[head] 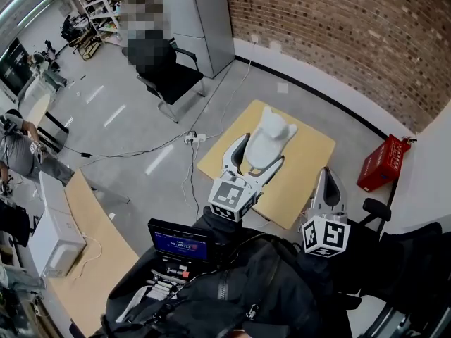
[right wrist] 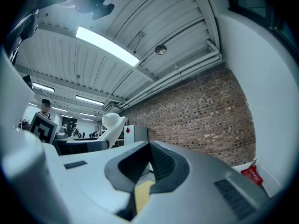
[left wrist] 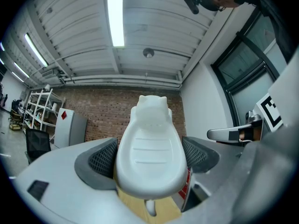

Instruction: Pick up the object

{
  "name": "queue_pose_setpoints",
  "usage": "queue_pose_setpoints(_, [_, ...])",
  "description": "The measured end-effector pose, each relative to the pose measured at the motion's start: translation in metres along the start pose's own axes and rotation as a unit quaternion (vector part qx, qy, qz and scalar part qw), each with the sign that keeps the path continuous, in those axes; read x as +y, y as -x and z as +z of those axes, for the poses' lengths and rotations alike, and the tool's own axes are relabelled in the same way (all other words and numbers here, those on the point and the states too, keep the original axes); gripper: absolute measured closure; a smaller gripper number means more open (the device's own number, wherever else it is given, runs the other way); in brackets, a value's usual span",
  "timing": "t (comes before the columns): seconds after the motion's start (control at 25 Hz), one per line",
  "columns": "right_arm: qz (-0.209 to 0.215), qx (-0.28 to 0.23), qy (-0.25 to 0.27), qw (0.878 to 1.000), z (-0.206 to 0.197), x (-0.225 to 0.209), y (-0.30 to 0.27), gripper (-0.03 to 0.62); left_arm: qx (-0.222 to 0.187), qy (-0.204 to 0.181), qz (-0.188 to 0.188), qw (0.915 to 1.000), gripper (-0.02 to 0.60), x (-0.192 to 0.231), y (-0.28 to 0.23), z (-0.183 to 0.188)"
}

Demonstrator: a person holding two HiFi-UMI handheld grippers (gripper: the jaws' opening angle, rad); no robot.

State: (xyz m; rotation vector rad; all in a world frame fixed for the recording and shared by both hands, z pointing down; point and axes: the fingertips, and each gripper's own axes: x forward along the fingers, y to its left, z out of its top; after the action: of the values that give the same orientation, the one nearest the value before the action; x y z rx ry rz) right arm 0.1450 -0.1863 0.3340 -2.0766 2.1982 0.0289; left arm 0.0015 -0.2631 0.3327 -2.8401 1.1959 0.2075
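The object is a white, animal-shaped dish (head: 271,138) with two small ears at its top. My left gripper (head: 261,152) is shut on it and holds it in the air above the yellow table (head: 310,162). In the left gripper view the dish (left wrist: 149,148) fills the space between the two dark pads (left wrist: 102,160), and its hollow ribbed face is turned to the camera. My right gripper (head: 328,178) is raised to the right of it, shut, with nothing held. From the right gripper view its pads (right wrist: 159,164) meet, and the dish (right wrist: 112,124) shows far left.
A red crate (head: 382,162) sits on the floor by the brick wall, right of the table. A black office chair (head: 169,76) and cables lie on the floor beyond. A wooden desk (head: 88,273) with a white box (head: 53,234) is at my left.
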Motion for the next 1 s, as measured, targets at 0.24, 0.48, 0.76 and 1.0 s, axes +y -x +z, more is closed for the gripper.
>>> queue_pose_setpoints(0.24, [0.0, 0.002, 0.0, 1.0, -0.0005, -0.001, -0.0012, 0.591, 0.001, -0.001, 0.001, 1.0, 0.16, 0.0, -0.0011, -0.0005])
queue_pose_setpoints(0.48, [-0.001, 0.004, 0.001, 1.0, -0.0021, -0.0002, -0.0023, 0.591, 0.004, 0.001, 0.003, 1.0, 0.16, 0.0021, -0.0013, -0.0023])
queue_pose_setpoints(0.76, [-0.002, 0.007, 0.001, 1.0, -0.003, -0.0032, -0.0014, 0.591, 0.007, 0.001, 0.004, 1.0, 0.159, -0.0002, -0.0035, -0.0045])
queue_pose_setpoints(1.0, [-0.003, 0.008, 0.003, 1.0, -0.0058, -0.0026, -0.0019, 0.591, 0.009, 0.0, 0.007, 0.9999, 0.16, 0.0025, -0.0035, -0.0083])
